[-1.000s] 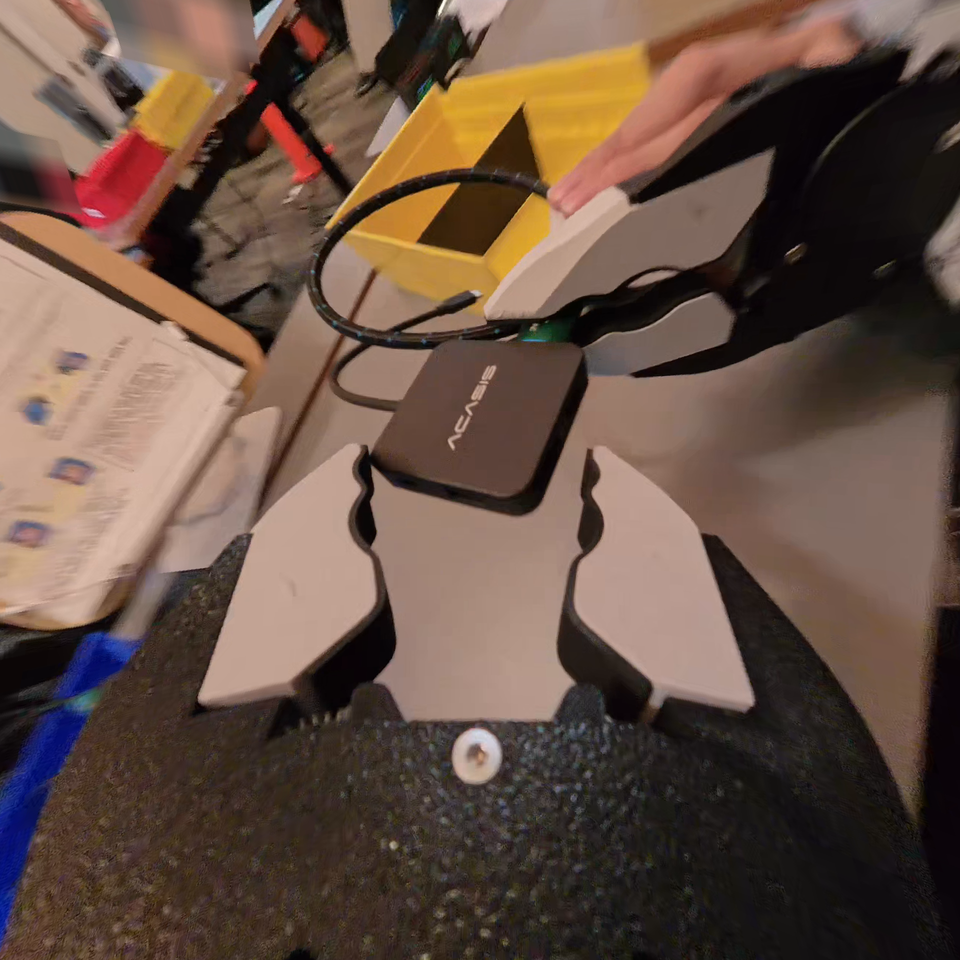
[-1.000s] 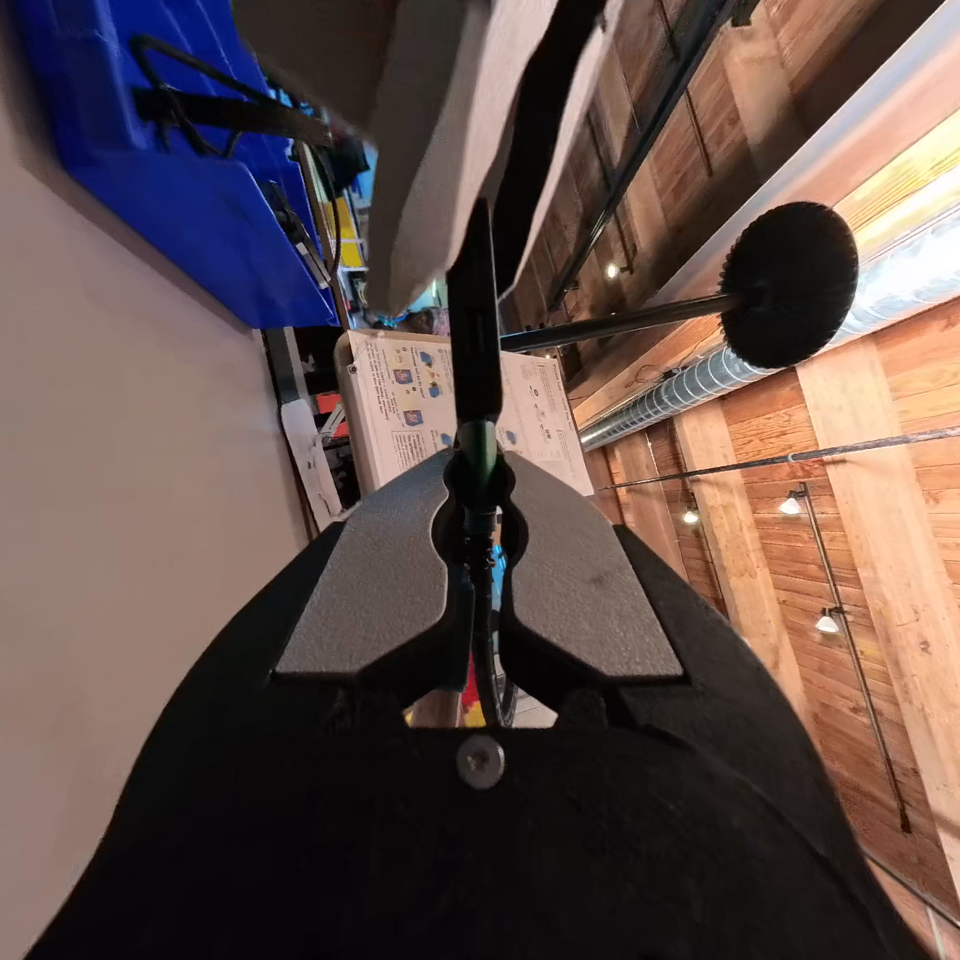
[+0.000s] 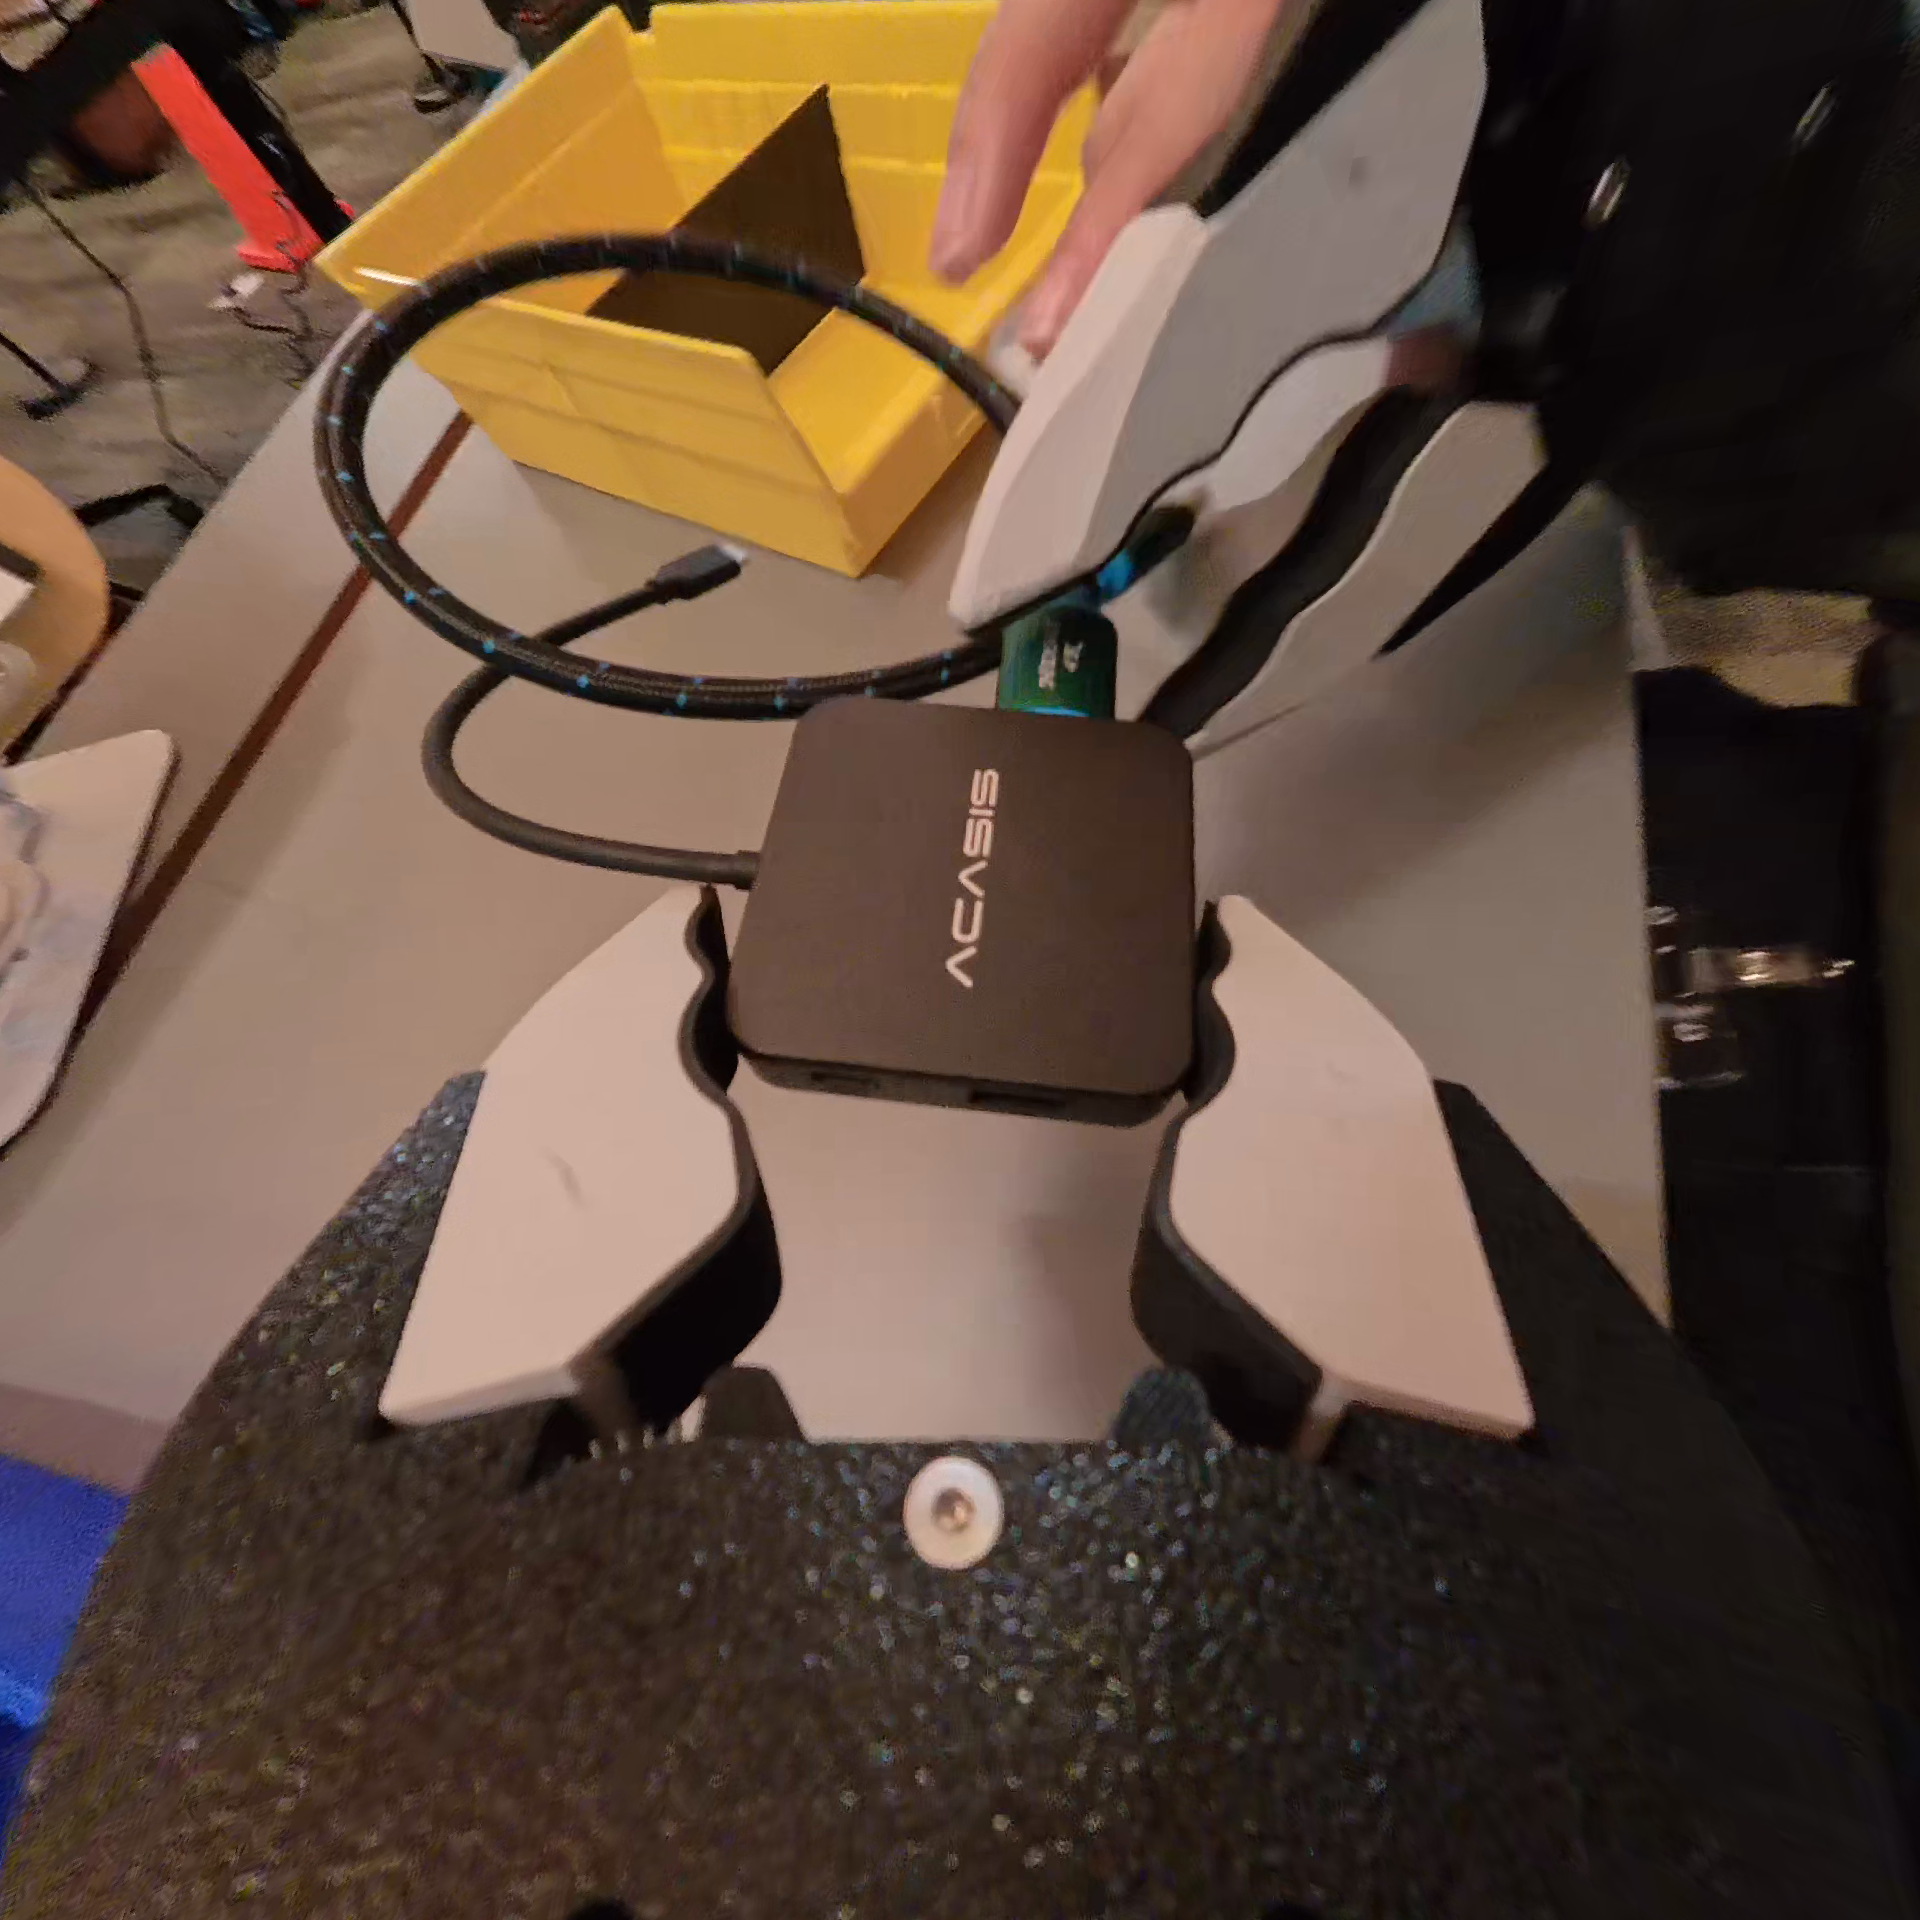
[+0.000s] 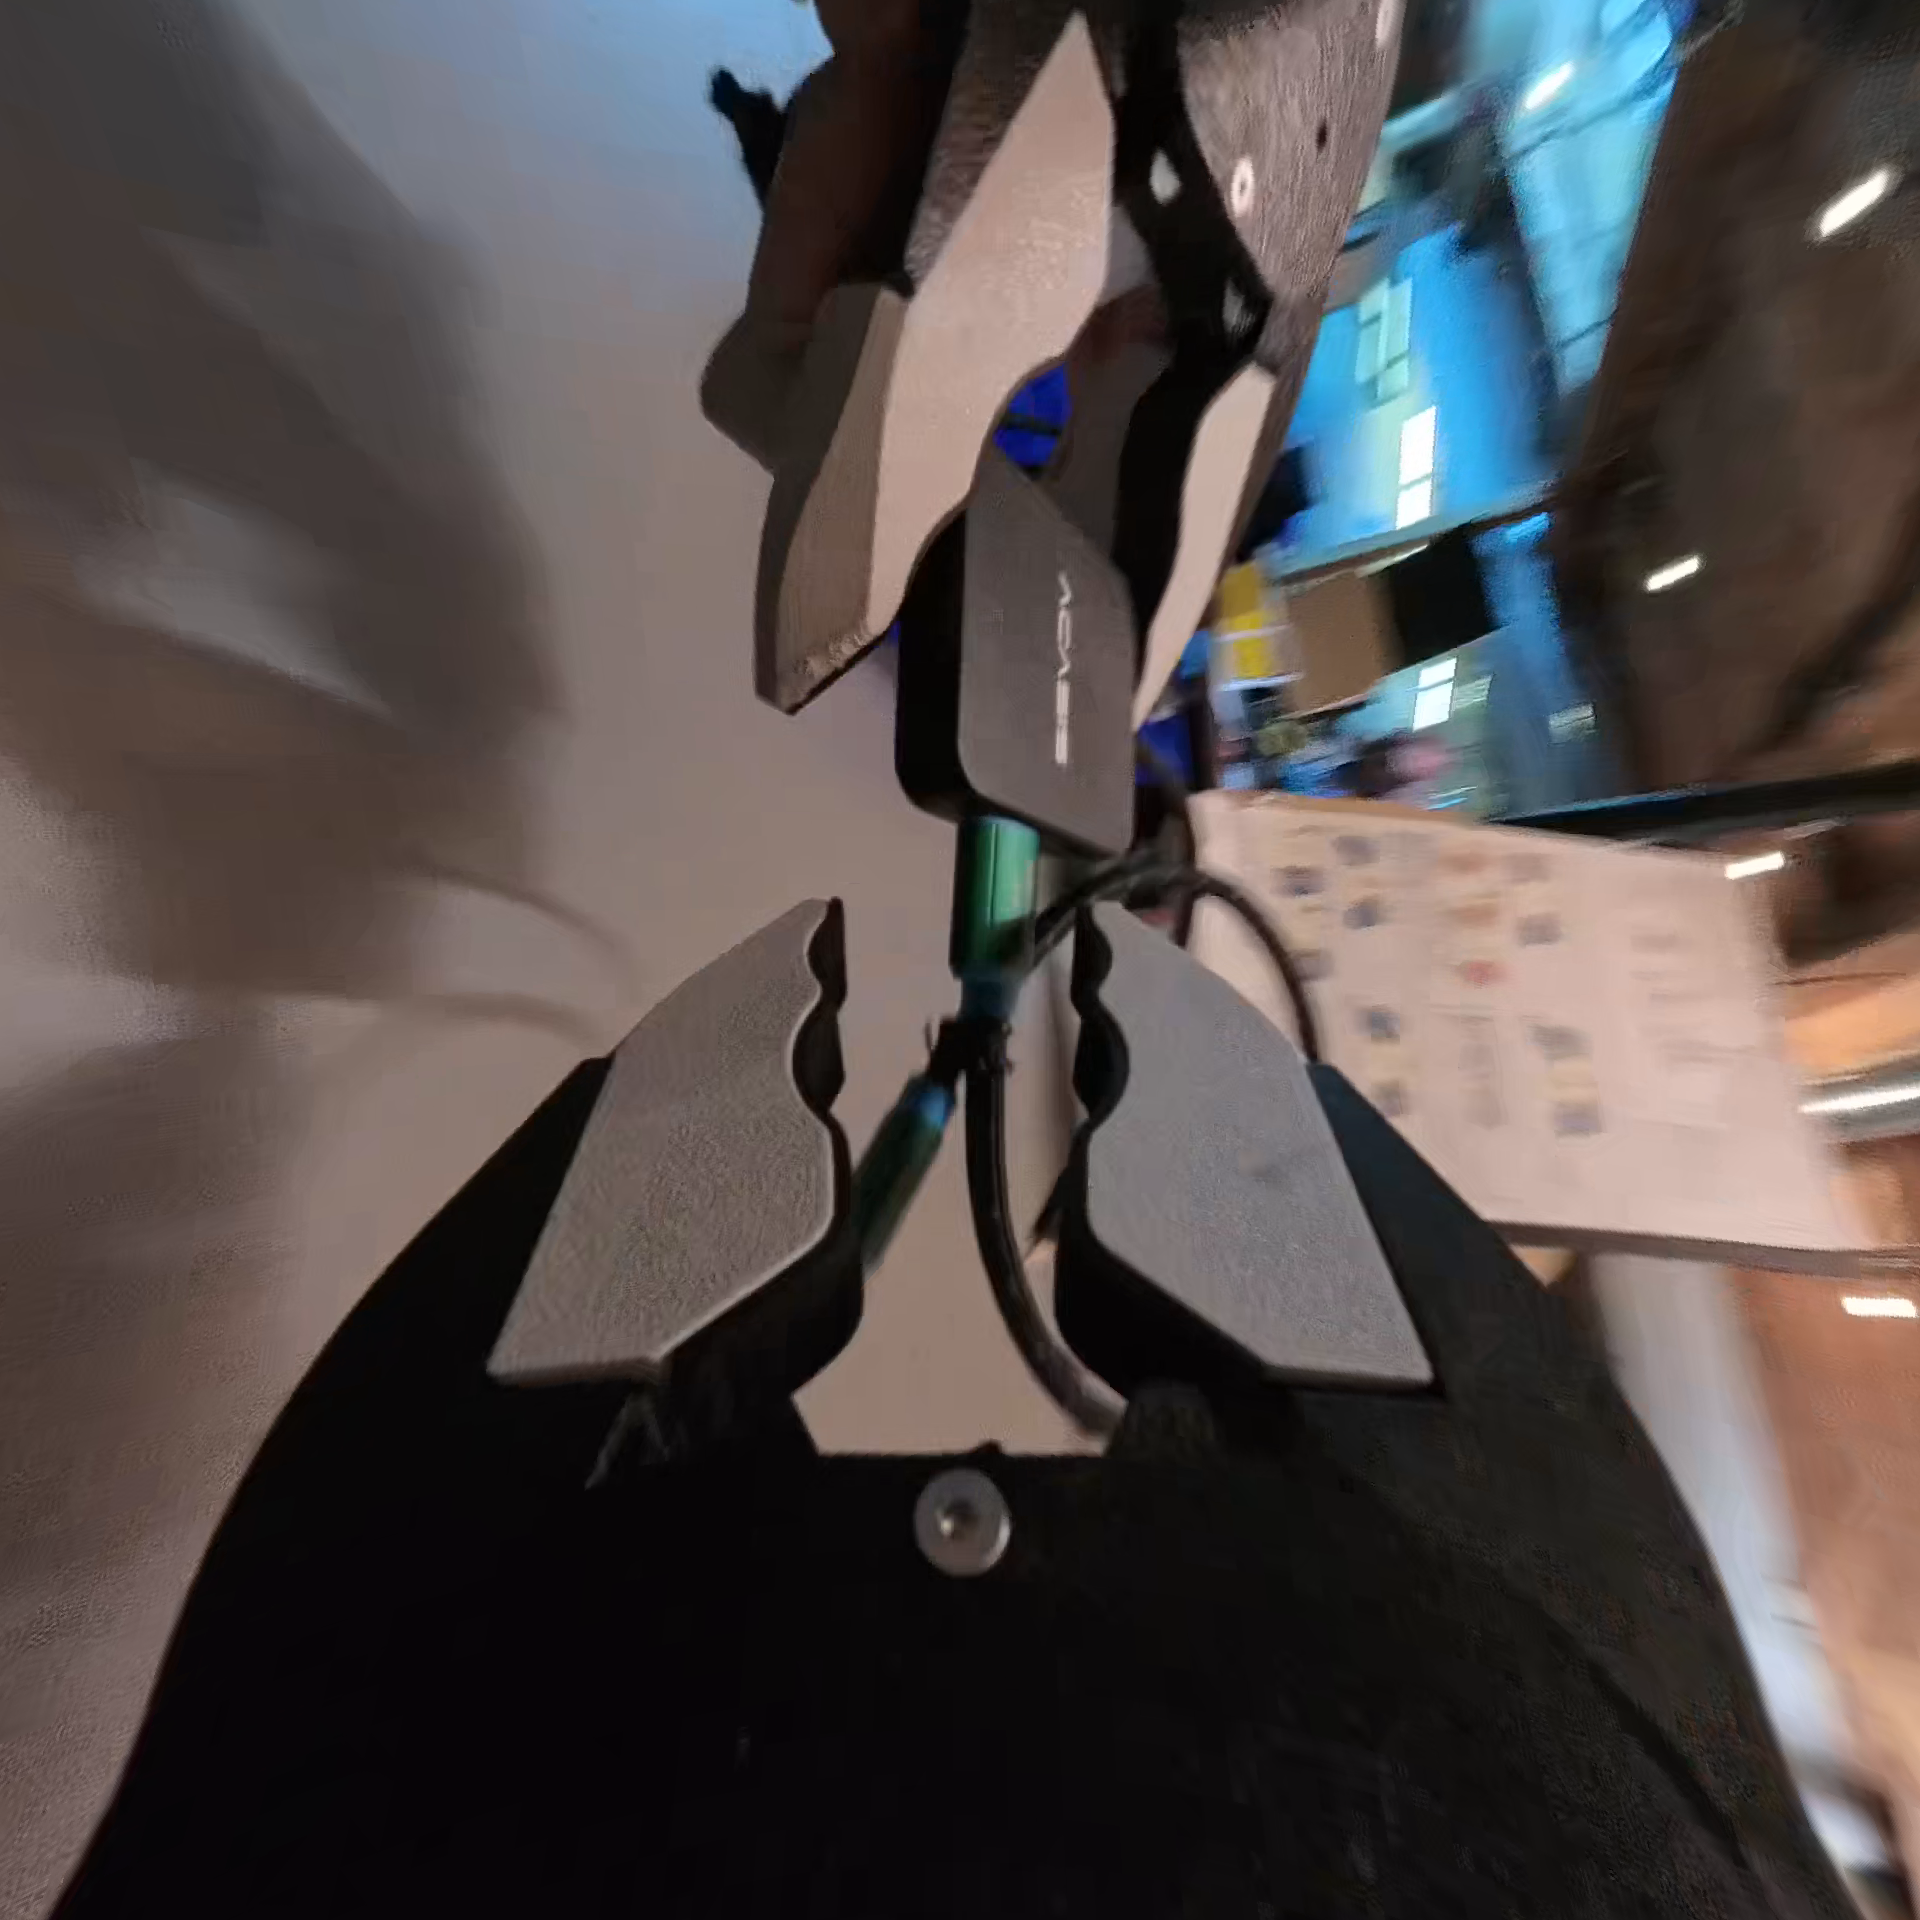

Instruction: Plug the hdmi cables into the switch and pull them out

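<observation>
- Left wrist view: the left gripper (image 3: 956,997) clamps its two pale fingers (image 3: 582,1174) on the near corners of a flat black switch (image 3: 966,904), which lies on the grey table (image 3: 312,987).
- A green plug (image 3: 1060,665) sits in the switch's far edge, at 12 o'clock from the box; its braided black cable (image 3: 499,644) loops away toward 10 o'clock.
- The right gripper (image 3: 1174,561) hangs over that plug at 1 o'clock, jaws parted, a person's hand (image 3: 1049,135) above it.
- A thin black lead (image 3: 488,790) leaves the switch at 9 o'clock; its loose small connector (image 3: 696,566) lies on the table just in front of a yellow bin (image 3: 665,416) at 11 o'clock.
- Right wrist view, blurred: the right gripper (image 4: 961,966) has its jaws apart, gripping nothing; the green plug (image 4: 992,904) and its cable (image 4: 997,1195) run through the gap between them.
- The plug is seated in the switch (image 4: 1039,665) at 12 o'clock, which the left gripper (image 4: 997,582) holds from the far side.
- A printed sheet (image 4: 1507,1018) shows at 3 o'clock.
</observation>
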Motion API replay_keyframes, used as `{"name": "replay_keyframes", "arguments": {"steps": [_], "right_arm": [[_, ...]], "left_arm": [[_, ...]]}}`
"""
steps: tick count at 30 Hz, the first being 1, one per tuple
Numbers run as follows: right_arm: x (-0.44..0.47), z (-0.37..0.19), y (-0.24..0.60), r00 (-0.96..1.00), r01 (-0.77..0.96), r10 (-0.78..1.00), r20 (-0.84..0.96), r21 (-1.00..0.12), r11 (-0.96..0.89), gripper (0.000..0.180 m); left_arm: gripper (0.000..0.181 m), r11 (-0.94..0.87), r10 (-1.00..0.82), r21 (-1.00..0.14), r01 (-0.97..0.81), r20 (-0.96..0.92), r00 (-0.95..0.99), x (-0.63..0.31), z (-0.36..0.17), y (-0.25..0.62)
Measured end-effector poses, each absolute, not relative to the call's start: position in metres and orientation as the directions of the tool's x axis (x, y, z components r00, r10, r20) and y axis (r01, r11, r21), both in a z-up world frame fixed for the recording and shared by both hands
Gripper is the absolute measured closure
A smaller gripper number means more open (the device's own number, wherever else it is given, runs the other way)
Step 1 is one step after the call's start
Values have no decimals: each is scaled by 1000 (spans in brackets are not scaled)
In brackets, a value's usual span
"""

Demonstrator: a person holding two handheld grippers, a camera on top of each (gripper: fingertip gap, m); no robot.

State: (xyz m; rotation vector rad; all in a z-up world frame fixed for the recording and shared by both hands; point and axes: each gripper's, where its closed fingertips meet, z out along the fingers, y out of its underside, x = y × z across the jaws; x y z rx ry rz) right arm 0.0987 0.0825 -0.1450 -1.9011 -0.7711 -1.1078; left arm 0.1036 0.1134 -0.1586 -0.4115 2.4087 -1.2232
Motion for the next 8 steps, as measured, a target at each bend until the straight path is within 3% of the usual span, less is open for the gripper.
{"name": "replay_keyframes", "arguments": {"steps": [3, 4, 8], "right_arm": [[88, -146, 74, 650, 692, 107, 752, -528, -491, 133], [84, -146, 72, 710, 649, 113, 695, -585, -486, 125], [77, -147, 76, 848, 497, 94, 521, -723, -480, 126]], "left_arm": [[96, 602, -448, -796, -58, -277, -850, 111, -170, 125], [96, 600, -437, -799, -38, -288, -852, 110, -172, 125], [96, 538, -400, -840, 68, -325, -857, 104, -171, 120]]}}
